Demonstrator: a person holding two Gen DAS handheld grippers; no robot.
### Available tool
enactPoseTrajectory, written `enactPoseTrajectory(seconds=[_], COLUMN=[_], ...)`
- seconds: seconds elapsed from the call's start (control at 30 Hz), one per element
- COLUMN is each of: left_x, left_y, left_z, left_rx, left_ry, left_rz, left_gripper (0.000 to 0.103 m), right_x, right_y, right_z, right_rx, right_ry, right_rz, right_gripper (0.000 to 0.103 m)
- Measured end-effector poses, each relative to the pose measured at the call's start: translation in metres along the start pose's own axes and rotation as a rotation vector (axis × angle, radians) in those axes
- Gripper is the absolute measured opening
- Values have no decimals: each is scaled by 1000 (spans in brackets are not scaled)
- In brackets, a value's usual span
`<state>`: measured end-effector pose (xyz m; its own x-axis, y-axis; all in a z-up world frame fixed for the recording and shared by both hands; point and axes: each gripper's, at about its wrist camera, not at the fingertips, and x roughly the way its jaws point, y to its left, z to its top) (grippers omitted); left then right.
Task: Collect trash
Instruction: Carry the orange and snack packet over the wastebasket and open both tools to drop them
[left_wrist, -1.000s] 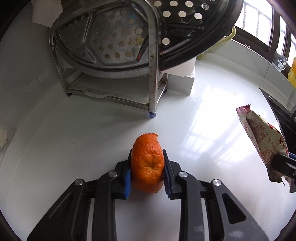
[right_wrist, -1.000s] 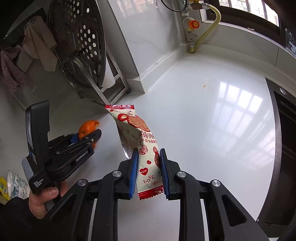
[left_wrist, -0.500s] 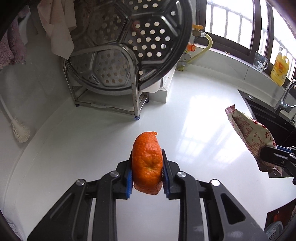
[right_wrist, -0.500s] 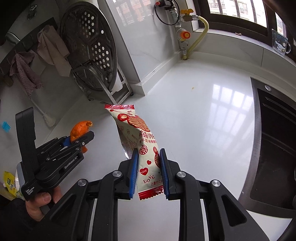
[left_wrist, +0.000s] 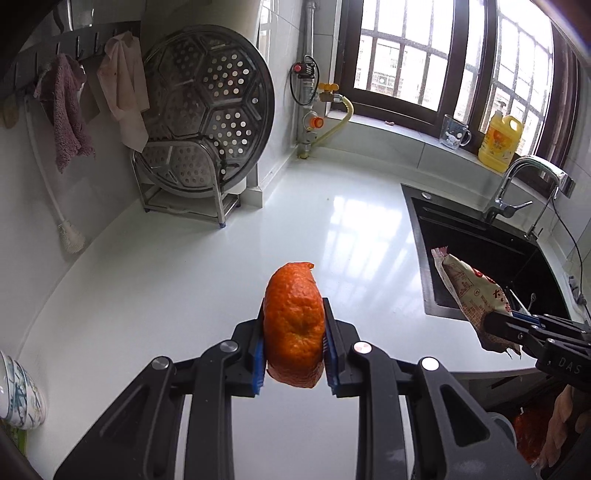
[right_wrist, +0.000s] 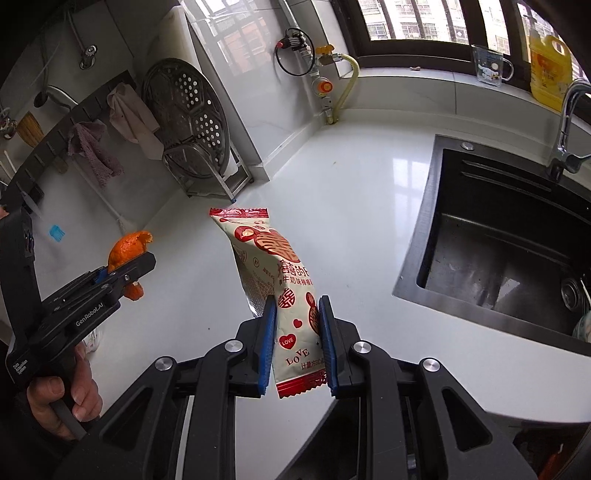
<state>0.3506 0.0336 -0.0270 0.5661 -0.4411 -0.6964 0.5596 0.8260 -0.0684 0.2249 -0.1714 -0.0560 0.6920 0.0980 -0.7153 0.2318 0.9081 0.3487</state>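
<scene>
My left tool (left_wrist: 294, 345) grips orange peel (left_wrist: 294, 325); right tool (right_wrist: 297, 338), at its 3 o'clock, clamps snack wrapper (right_wrist: 280, 280) above counter (left_wrist: 166, 288).

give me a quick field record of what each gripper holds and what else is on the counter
left gripper: shut on orange peel, lifted above the countertop
right gripper: shut on snack wrapper, upright, above the counter
sink: to the right, black
steamer tray: upright in the rack at the back
cloths: hanging on the wall rail

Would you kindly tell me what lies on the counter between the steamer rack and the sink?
Only bare white counter lies between steamer rack and sink, in the right wrist view.
</scene>
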Motion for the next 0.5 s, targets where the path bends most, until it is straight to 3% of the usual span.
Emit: enactPoseTrajectory(seconds=[0.33,0.5], left_x=[-57,-70], left_y=[-84,-131], left_z=[-56,-96], left_rx=[34,40], left_ry=[45,111], left_rz=[-47,-84], left_gripper=[25,25], right_x=[-83,-109], right_y=[-58,-94], right_z=[-75,-120], right_rx=[51,64], right_ry=[14,77], right_rz=[-4,-42], right_gripper=[22,22])
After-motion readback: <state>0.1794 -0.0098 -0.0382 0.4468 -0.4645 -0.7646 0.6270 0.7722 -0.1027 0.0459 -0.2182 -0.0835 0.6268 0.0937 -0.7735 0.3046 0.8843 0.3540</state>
